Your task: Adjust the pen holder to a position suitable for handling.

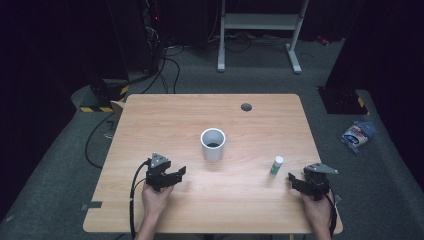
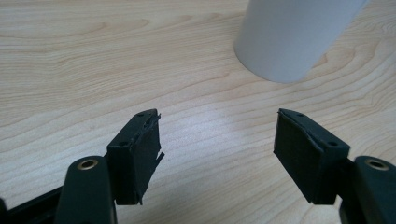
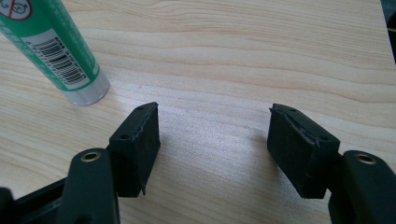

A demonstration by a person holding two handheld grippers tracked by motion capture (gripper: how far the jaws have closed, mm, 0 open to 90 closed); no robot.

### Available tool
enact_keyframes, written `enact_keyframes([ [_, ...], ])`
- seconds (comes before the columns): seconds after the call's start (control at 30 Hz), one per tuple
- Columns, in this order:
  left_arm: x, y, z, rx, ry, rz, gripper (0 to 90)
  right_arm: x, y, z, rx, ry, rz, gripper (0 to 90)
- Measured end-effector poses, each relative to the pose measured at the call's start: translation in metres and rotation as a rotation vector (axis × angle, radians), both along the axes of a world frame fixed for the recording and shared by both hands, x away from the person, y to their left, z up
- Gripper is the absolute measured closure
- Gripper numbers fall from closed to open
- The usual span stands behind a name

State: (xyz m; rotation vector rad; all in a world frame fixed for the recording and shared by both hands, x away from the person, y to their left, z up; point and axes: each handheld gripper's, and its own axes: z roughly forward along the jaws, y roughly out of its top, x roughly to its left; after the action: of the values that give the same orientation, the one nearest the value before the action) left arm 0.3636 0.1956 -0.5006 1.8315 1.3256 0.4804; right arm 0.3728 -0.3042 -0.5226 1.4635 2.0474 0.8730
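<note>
A white cup [image 1: 213, 144] stands upright near the middle of the wooden table [image 1: 165, 120]. In the left gripper view the cup [image 2: 289, 37] is ahead and to the right of the jaws. My left gripper [image 1: 179, 174] [image 2: 217, 140] rests low over the table at front left, open, with bare wood between its pads. A small green-and-white tube [image 1: 276, 165] stands upright at front right. My right gripper [image 1: 292, 179] [image 3: 215, 140] sits just right of the tube [image 3: 56, 51], open, holding nothing.
A grey round grommet [image 1: 246, 107] sits in the table's far side. On the floor lie a blue-and-white packet [image 1: 357, 135] at right and cables [image 1: 100, 135] at left. A white metal frame [image 1: 260, 30] stands beyond the table.
</note>
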Motion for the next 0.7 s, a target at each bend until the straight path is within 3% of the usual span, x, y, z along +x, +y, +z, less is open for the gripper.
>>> enact_keyframes([
  [0.07, 0.001, -0.005, 0.003, 0.052, -0.001, 0.006, 31.1, 0.0, 0.0, 0.0, 0.0, 0.0, 0.0, 34.5],
  [0.13, 0.003, -0.01, 0.007, 0.069, -0.009, -0.008, 31.2, 0.0, 0.0, 0.0, 0.0, 0.0, -0.003, 34.5],
  [0.53, 0.018, -0.018, 0.034, -0.027, -0.059, -0.049, 30.7, 0.0, 0.0, 0.0, 0.0, -0.002, -0.009, 33.8],
  [0.7, 0.026, -0.022, 0.043, -0.015, -0.051, -0.074, 30.6, 0.0, 0.0, 0.0, 0.001, -0.001, -0.006, 33.1],
])
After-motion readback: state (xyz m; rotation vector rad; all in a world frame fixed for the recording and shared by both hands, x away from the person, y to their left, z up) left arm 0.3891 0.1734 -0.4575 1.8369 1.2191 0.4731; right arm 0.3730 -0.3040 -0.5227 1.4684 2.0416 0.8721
